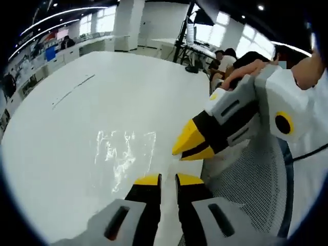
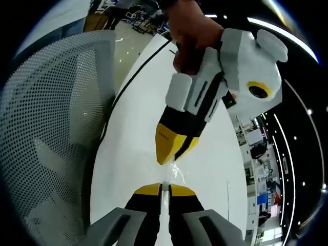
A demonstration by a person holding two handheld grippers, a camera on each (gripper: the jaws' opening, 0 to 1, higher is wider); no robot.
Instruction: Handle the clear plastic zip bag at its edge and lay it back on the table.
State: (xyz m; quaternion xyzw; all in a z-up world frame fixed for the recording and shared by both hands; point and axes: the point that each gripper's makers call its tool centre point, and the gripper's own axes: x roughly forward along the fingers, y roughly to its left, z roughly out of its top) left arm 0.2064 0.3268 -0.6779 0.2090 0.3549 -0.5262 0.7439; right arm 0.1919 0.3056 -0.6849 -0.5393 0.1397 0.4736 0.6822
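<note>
Left gripper view: the clear zip bag (image 1: 124, 154) lies flat on the white table (image 1: 77, 118), crinkled and shiny, ahead of the left gripper (image 1: 168, 179). The left gripper's yellow-tipped fingers stand slightly apart with a narrow gap between them, nothing in it; they sit just off the bag's near right corner. The right gripper (image 1: 192, 146) comes in from the right, its tips pressed together and pointing at the bag's right edge. Whether it touches the plastic here, cannot tell. A hand (image 1: 241, 74) grips its body. A white mesh chair (image 1: 256, 179) sits beside the table edge.

Right gripper view: the right gripper (image 2: 164, 188) has its fingers nearly closed on a thin sliver of clear plastic, the bag's edge (image 2: 173, 171). The left gripper (image 2: 171, 146) points down at the same spot from above, tips close together, held by a hand (image 2: 192, 36). The mesh chair (image 2: 51, 128) is on the left.
</note>
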